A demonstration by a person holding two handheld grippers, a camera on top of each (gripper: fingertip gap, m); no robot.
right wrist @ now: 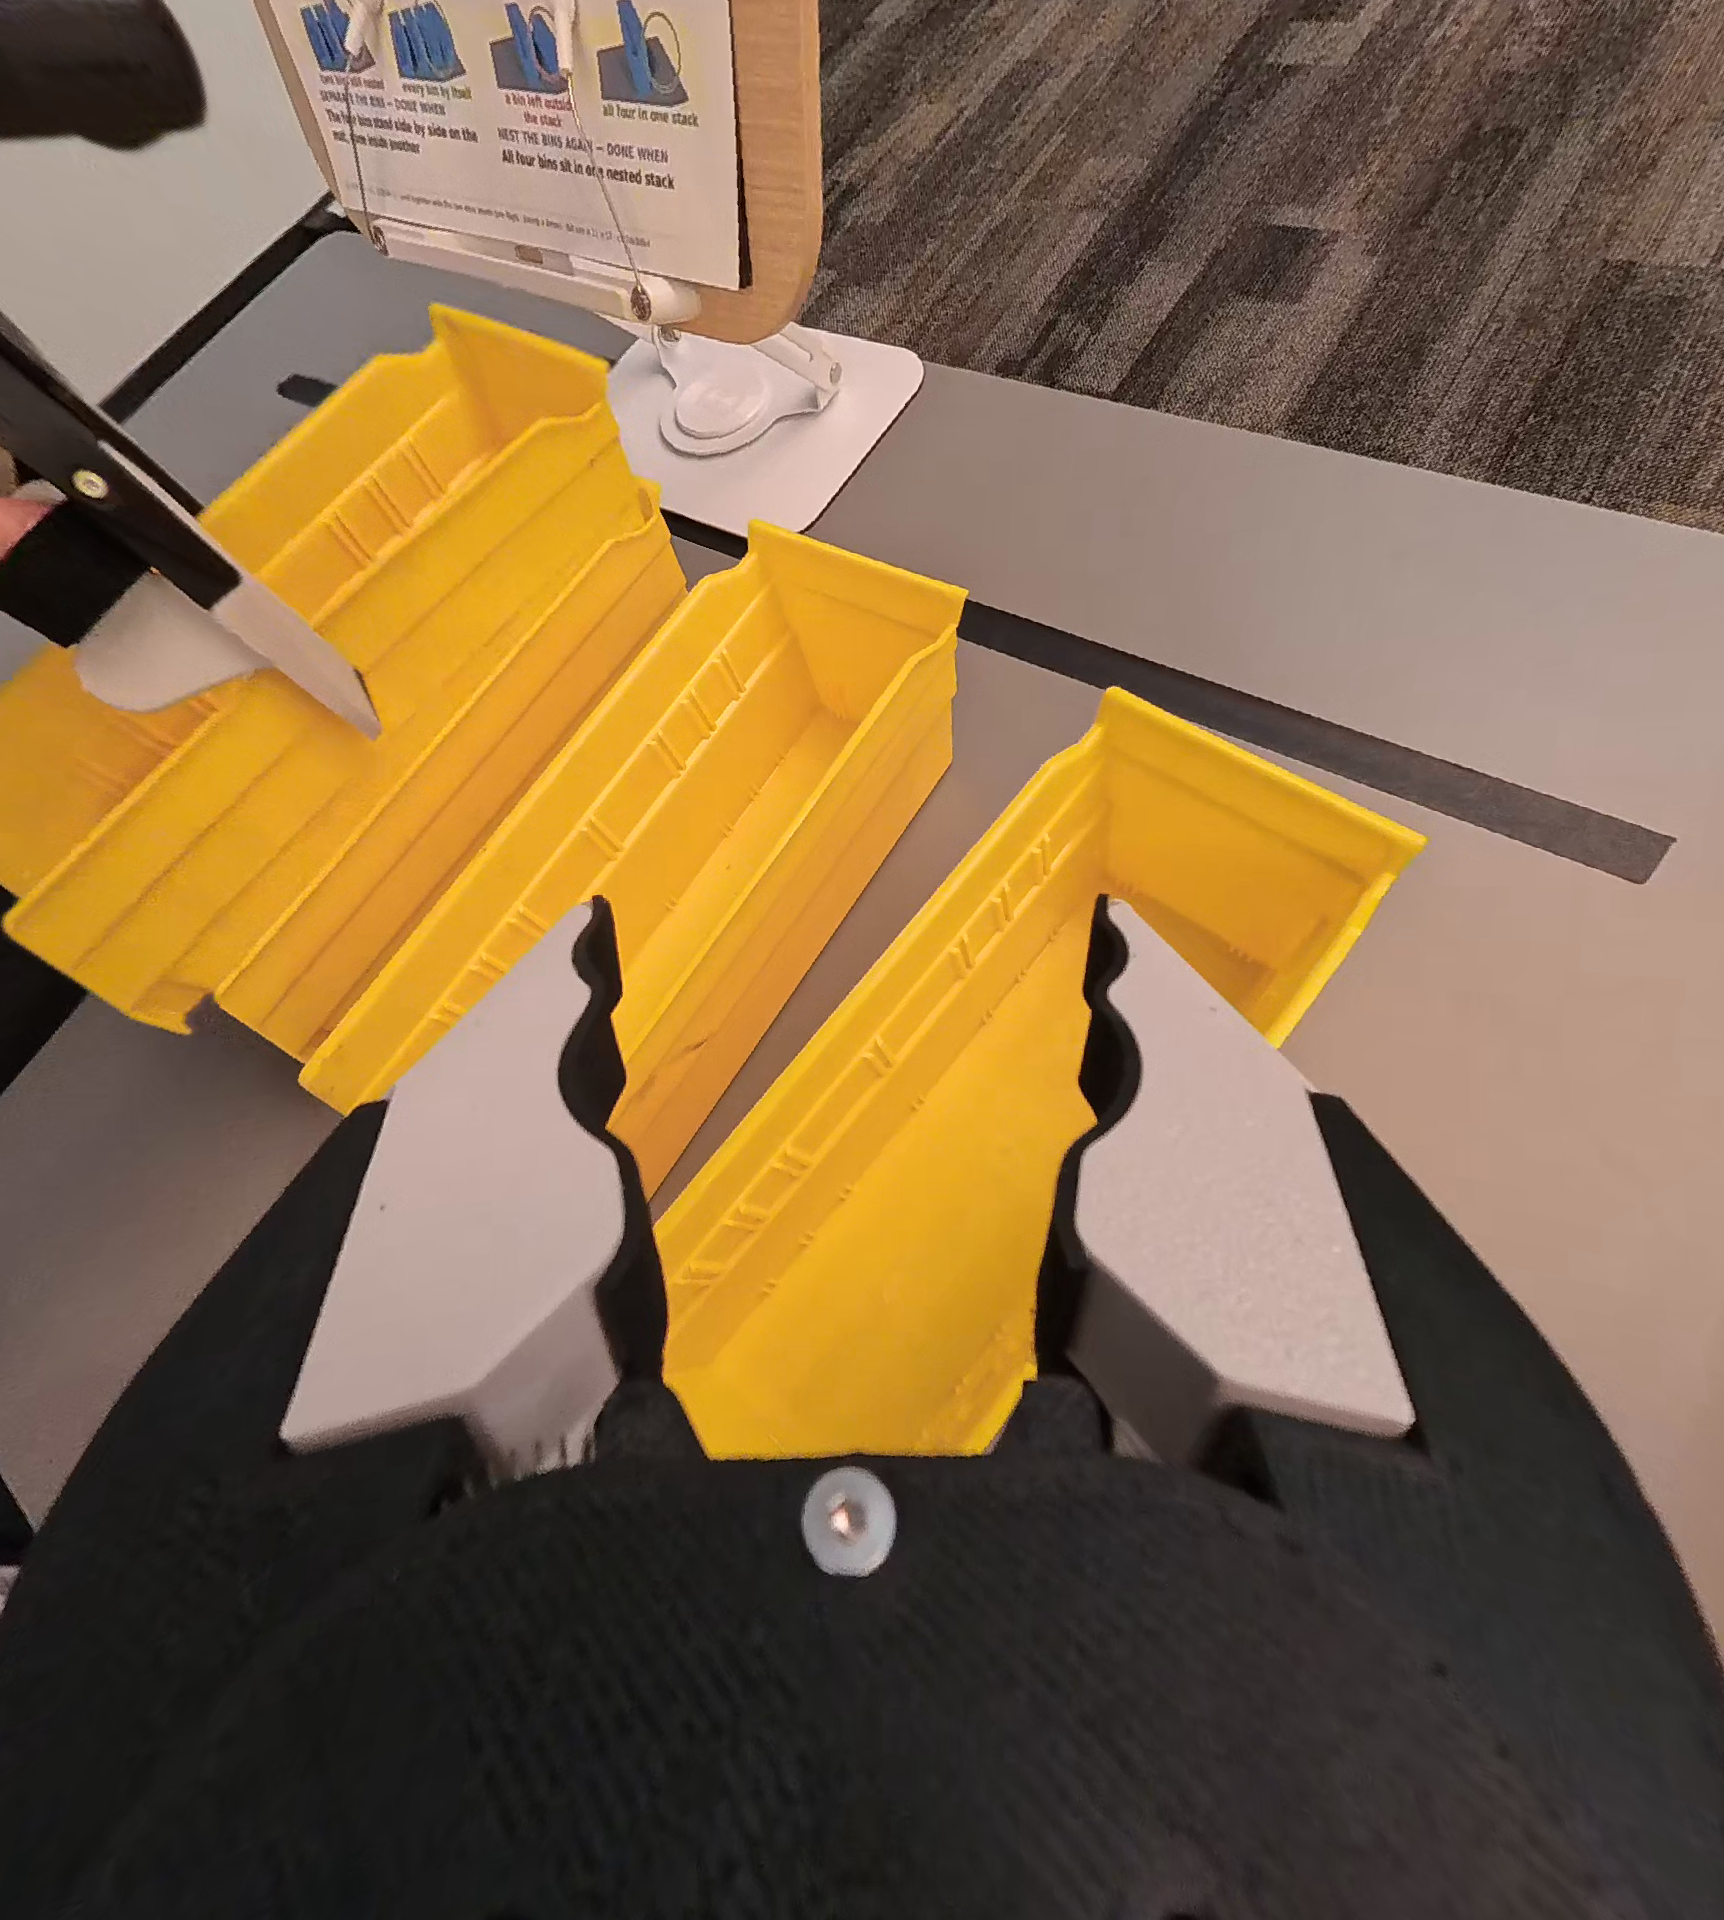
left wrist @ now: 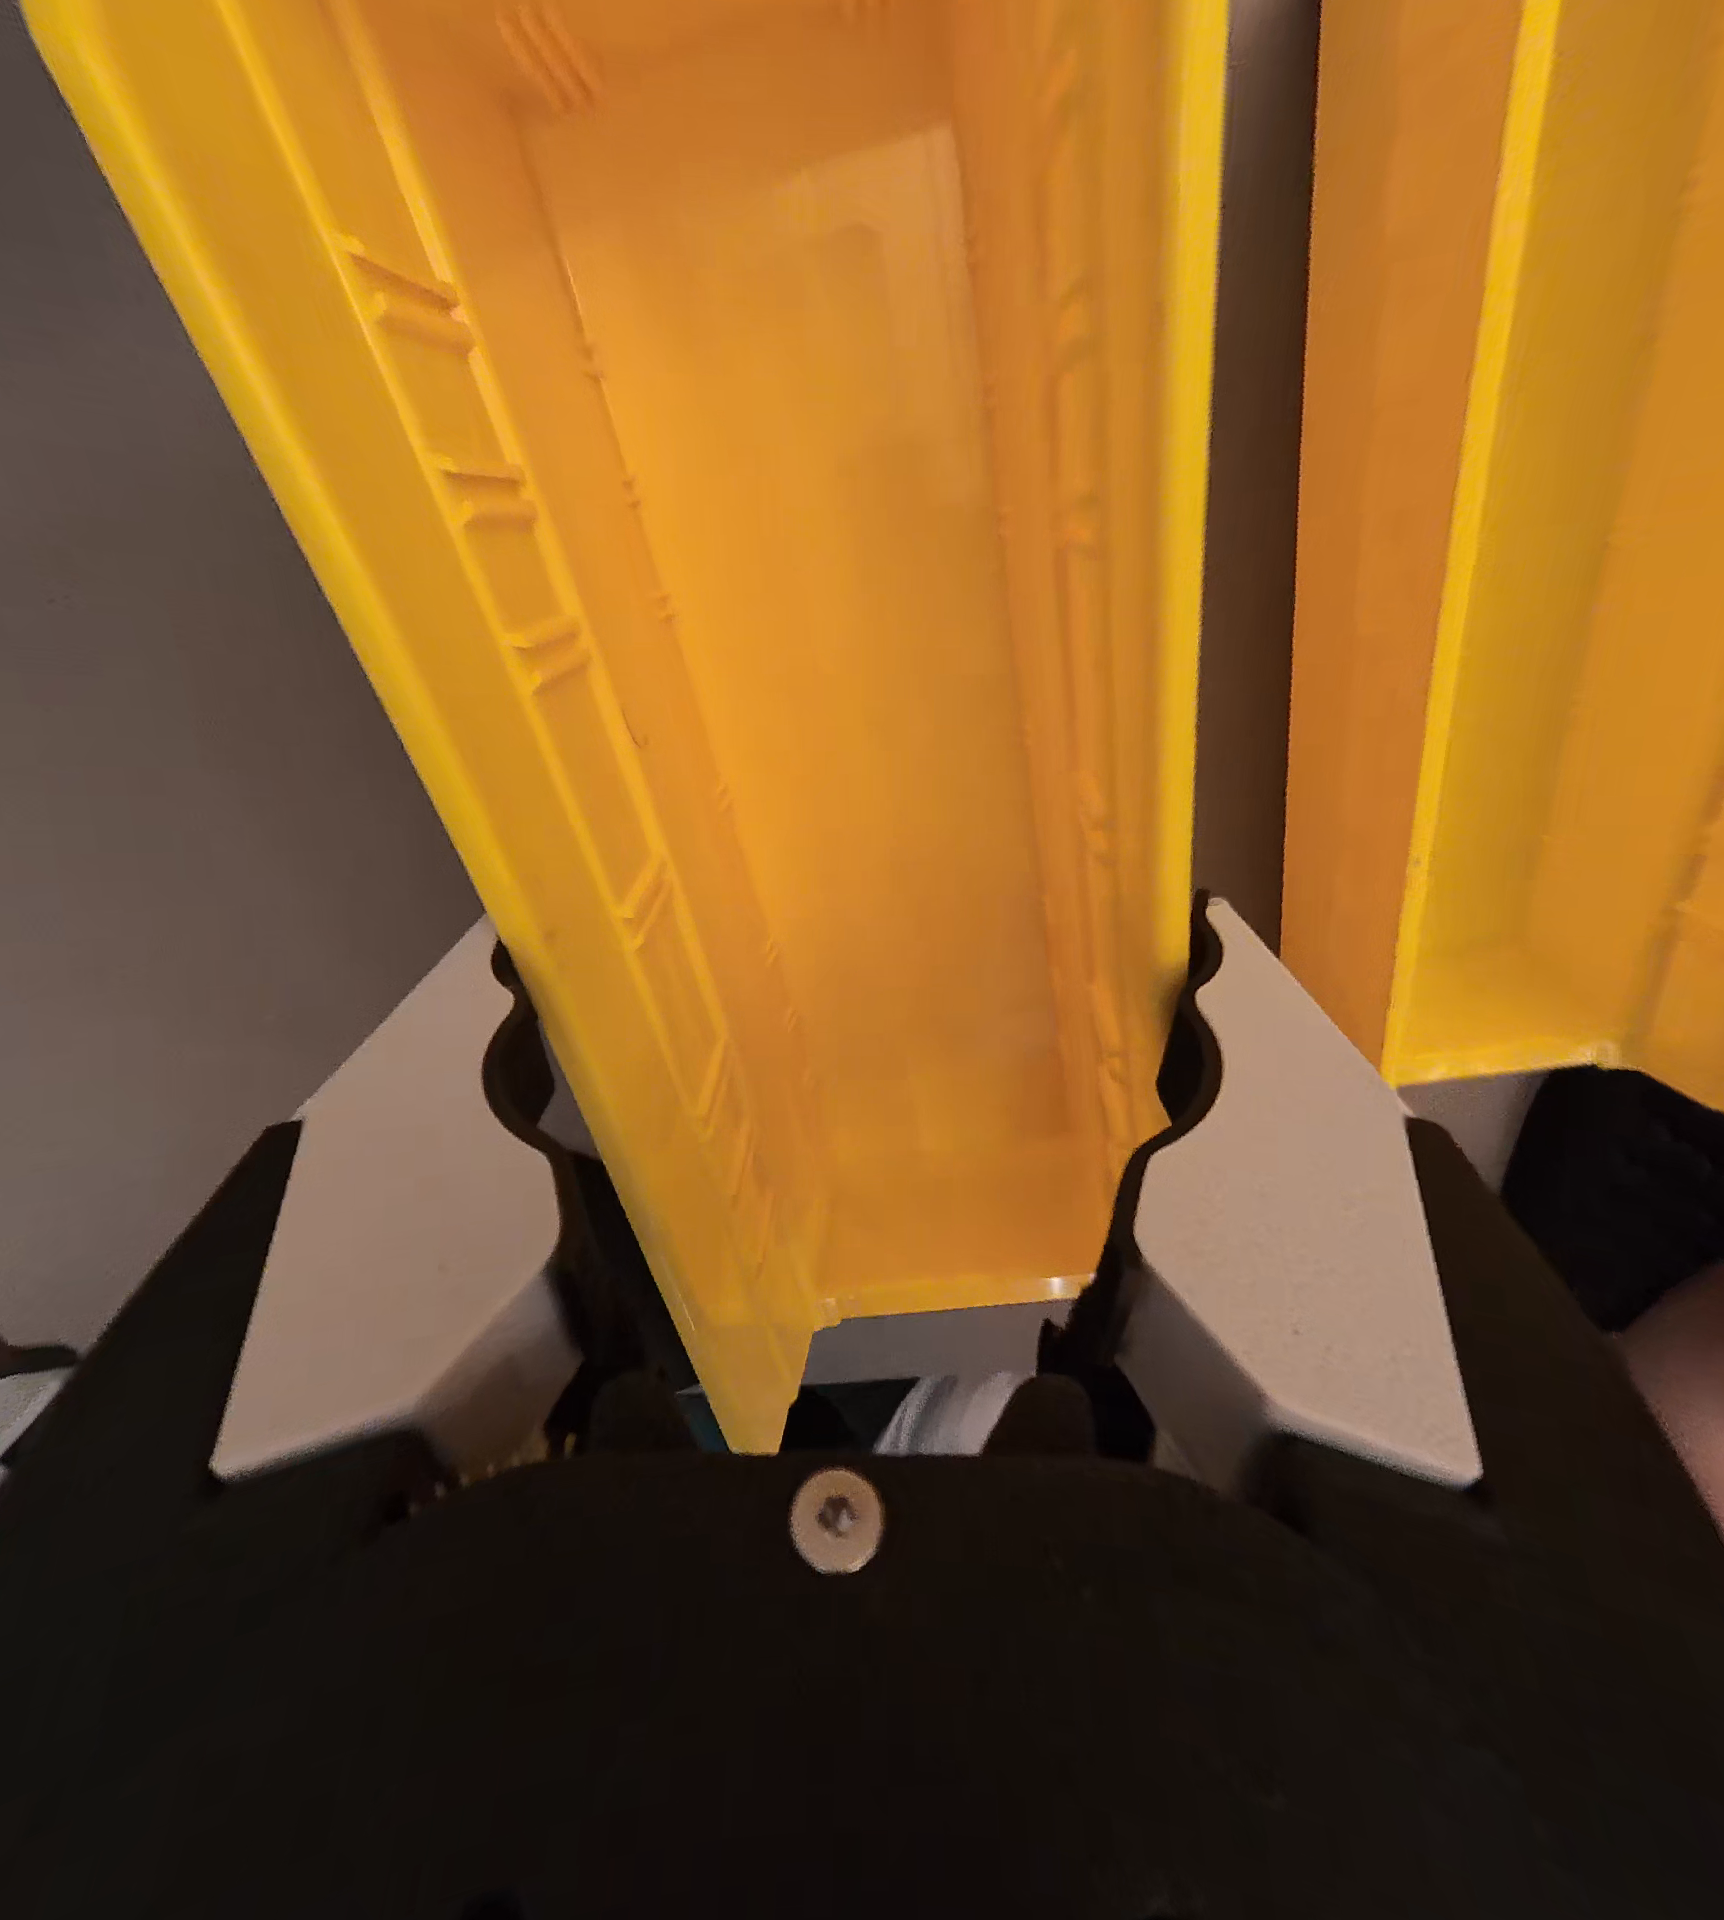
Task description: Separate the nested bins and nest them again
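Jaws of both grippers seemingly pinch yellow bins (right wrist: 879, 1195); instruction sheet (right wrist: 536, 114) behind.

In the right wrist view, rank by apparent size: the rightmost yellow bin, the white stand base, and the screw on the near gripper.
1. Rightmost yellow bin, partly hidden by the fingers.
2. White stand base; it is farther off, so true size is unsure.
3. Screw, smallest though nearest.
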